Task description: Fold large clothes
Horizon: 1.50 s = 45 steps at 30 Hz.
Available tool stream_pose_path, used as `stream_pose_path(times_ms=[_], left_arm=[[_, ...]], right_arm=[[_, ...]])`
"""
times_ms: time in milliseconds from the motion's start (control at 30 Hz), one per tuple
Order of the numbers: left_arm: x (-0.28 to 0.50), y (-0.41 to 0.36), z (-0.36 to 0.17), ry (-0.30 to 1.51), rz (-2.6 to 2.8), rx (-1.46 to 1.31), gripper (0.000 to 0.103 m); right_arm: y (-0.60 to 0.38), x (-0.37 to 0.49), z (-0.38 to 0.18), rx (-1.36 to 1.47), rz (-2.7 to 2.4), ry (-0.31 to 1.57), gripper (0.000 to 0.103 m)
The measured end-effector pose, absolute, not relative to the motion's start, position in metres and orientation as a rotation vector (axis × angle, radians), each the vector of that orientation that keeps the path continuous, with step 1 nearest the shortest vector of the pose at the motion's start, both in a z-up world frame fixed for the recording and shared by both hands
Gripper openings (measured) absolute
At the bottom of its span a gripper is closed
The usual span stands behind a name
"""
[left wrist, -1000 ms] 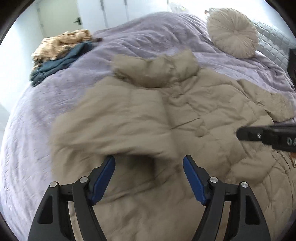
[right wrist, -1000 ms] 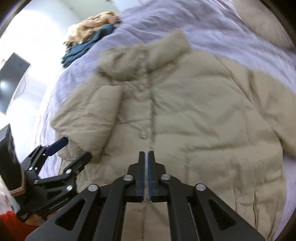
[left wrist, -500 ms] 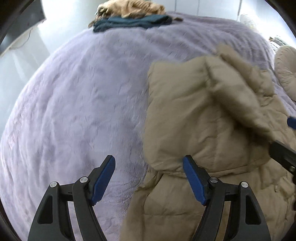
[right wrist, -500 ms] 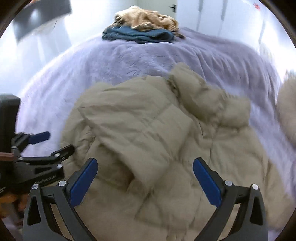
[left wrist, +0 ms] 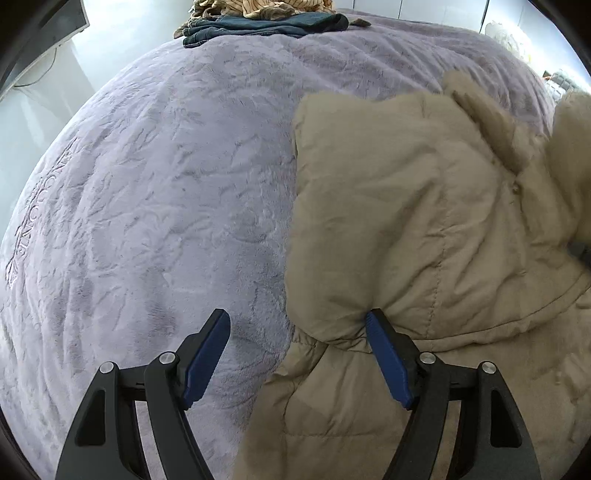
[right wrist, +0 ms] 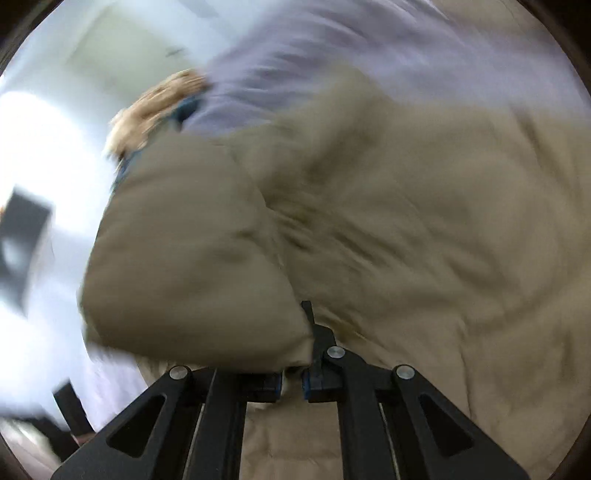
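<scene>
A beige puffer jacket (left wrist: 424, 229) lies on the purple bed cover (left wrist: 147, 184), its sleeve folded in over the body. My left gripper (left wrist: 295, 317) is open and straddles the jacket's left edge. Its right fingertip (left wrist: 373, 321) touches the fold of the sleeve, while its left one is over bare cover. The right wrist view is motion-blurred. There my right gripper (right wrist: 295, 325) is closing, its jaws nearly together with a bulging fold of the jacket's sleeve (right wrist: 192, 266) pinched between the pads. The fabric hides its left finger.
A pile of dark blue and tan clothes (left wrist: 258, 18) sits at the far end of the bed, and it also shows as a blur in the right wrist view as clothes (right wrist: 162, 99). A dark screen (left wrist: 37, 44) stands beyond the bed's left side.
The left gripper swung from the jacket's middle to its left edge, still open. The right gripper opened wide over the folded sleeve, then dropped and closed on it.
</scene>
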<state>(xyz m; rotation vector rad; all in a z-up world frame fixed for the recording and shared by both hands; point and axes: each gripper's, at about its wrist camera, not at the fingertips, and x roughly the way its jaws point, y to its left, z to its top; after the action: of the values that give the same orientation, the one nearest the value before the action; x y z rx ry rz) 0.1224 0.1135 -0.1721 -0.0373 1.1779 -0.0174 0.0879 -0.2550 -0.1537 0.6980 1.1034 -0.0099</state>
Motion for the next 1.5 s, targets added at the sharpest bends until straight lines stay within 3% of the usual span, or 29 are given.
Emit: stream_pose_path(times_ms=[167,267,433,533,800,1033,1167,1333,1500], left_arm=[[0.147,0.146,-0.14,1.079,-0.098,-0.187,0.077],[0.182,0.152,-0.154,1.146,-0.12,-0.228,0.077],[0.214,0.117,-0.184,1.114,-0.032,0.017,0.077],[0.229,0.116,-0.194,1.127,0.001,-0.001,0.077],[0.214,0.133,-0.151,1.073,-0.015,-0.008,0.077],[0.227,0.131,-0.152,1.084,0.016,-0.048,0.077],[0.216,0.116,-0.175,1.131,0.035,0.087,0.077],[0.215,0.119,-0.185,1.145,0.056,0.053,0.077],[0.214,0.115,-0.173,1.143,0.081,0.081,0.077]], right_arm=[[-0.28,0.085,-0.187,0.862,-0.004,1.148,0.008],[-0.28,0.087,-0.194,0.895,0.016,1.154,0.009],[-0.276,0.085,-0.199,0.902,0.02,1.164,0.009],[-0.273,0.087,-0.199,0.867,0.026,1.171,0.009],[-0.278,0.071,-0.168,0.802,0.139,1.235,0.009],[-0.286,0.071,-0.118,0.576,0.092,1.101,0.009],[-0.288,0.081,-0.138,0.536,0.063,1.154,0.008],[-0.304,0.094,-0.18,0.587,0.029,1.207,0.008],[-0.307,0.104,-0.173,0.571,0.037,1.202,0.008]])
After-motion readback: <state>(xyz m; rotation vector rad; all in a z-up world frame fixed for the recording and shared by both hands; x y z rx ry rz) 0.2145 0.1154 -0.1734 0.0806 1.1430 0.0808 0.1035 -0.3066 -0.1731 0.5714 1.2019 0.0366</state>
